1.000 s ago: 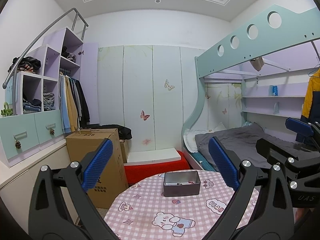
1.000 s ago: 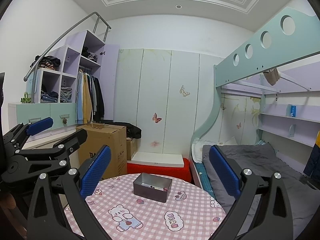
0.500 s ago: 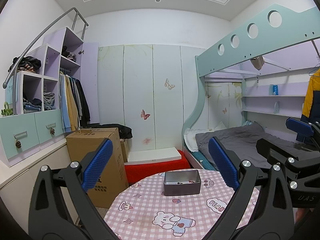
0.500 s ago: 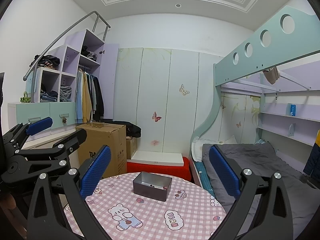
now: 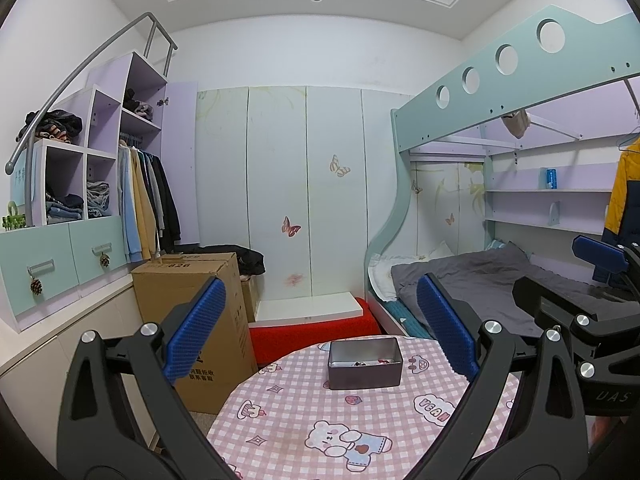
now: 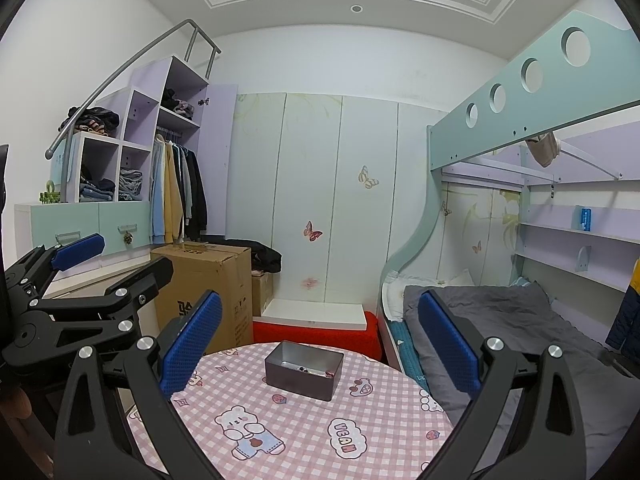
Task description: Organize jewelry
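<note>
- Both tongs, left (image 5: 320, 328) and right (image 6: 320, 332), hang wide apart, gripping nothing.
- Ahead between the tips I see the tin (image 5: 365, 362) on the table (image 5: 288, 420), a few trinkets (image 6: 304, 369) inside.
- I judge those tiny, light and slippery; I'd pinch one at its middle.

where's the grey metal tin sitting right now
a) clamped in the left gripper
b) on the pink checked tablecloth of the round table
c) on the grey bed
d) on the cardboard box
b: the grey metal tin stands on the pink checked tablecloth, open side up with small items inside, and both the left gripper and right gripper are open and clear of it.
</note>
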A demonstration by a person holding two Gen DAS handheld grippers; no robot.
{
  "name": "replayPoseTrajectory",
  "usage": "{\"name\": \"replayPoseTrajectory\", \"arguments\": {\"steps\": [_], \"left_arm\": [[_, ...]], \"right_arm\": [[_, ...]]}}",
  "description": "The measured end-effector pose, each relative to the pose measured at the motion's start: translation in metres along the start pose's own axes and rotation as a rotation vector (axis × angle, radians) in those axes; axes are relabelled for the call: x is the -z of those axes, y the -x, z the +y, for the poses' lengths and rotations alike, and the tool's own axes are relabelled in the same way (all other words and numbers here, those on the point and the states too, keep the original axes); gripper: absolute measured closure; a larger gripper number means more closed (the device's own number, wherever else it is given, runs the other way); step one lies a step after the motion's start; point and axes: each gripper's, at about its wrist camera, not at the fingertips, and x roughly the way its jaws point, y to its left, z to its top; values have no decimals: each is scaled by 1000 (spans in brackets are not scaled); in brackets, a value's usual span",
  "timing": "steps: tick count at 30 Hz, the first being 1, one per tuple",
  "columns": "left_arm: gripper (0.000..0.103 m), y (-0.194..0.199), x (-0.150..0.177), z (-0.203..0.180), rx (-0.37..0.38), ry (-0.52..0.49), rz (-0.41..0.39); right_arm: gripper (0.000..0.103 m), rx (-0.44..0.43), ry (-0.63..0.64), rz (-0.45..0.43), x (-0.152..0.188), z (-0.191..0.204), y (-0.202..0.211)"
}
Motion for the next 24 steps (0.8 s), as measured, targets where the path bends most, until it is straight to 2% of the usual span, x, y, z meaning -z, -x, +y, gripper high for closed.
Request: {"name": "replayPoseTrajectory", "arguments": {"steps": [24], "left_arm": [[8,-3,5,3,0,-2,7]], "right_arm": [[8,2,1,12,4,-2,-4]]}}
